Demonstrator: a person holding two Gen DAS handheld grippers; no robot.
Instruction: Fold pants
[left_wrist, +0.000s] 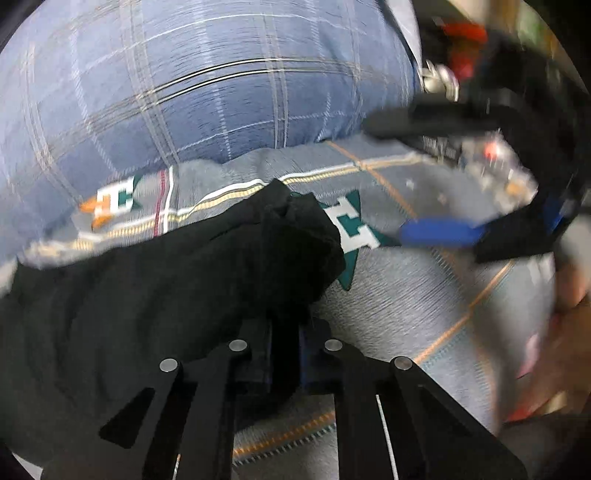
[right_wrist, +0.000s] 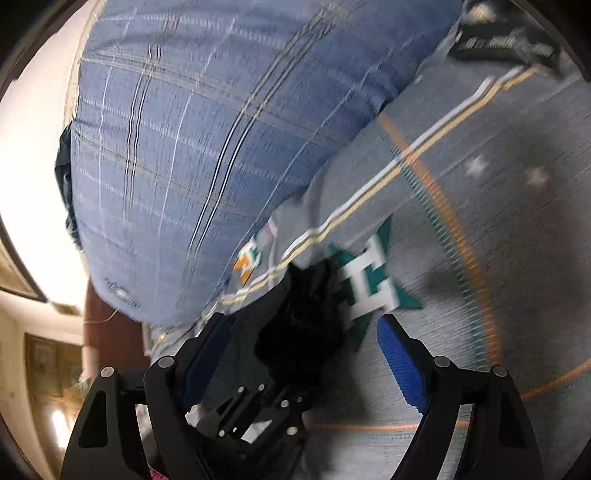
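The black pants (left_wrist: 155, 291) lie bunched on a grey patterned bedspread (left_wrist: 406, 295). My left gripper (left_wrist: 286, 328) is shut on a fold of the black pants, which drape off to the left. My right gripper (right_wrist: 303, 328) is open, its blue-padded fingers (right_wrist: 399, 362) spread wide around a bunched end of the pants (right_wrist: 306, 321); I cannot tell if they touch it. In the left wrist view the right gripper (left_wrist: 436, 232) shows at the right, just beyond that same bunched end. Both views are motion-blurred.
A large blue plaid pillow (left_wrist: 207, 92) lies just behind the pants; it also shows in the right wrist view (right_wrist: 207, 147). The bedspread (right_wrist: 480, 221) carries green letter motifs and orange lines. A dark object (right_wrist: 506, 40) sits at the far right. A hand (left_wrist: 569, 295) holds the right gripper.
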